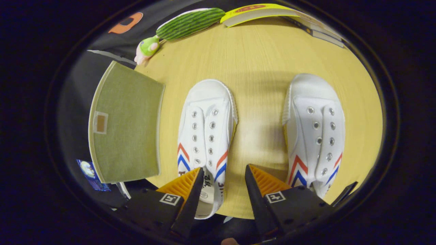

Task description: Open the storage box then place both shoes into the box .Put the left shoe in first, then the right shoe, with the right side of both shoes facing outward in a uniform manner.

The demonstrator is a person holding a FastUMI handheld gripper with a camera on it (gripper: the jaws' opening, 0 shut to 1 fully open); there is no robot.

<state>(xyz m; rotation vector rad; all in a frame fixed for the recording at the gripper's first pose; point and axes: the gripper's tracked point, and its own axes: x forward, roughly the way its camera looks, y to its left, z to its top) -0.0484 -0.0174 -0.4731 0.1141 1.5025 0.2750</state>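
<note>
While the olive-green fabric storage box (127, 124) sits closed on the worktop (259, 68) beside the white canvas left shoe (206, 129), the hand-held gripper (224, 177) hangs with fingers apart, empty; swing it to the lid's near edge first, leaving the matching right shoe (315, 132) alone.

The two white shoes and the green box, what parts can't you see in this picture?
- White canvas shoe on the left, gripper view: its heel end is covered by one finger of the open gripper.
- White canvas shoe on the right: its heel is cut off behind the other finger.
- Olive-green fabric storage box: lid closed, so the inside is hidden.
- Yellow-covered book: cut off at the far end of the round wooden table.
</note>
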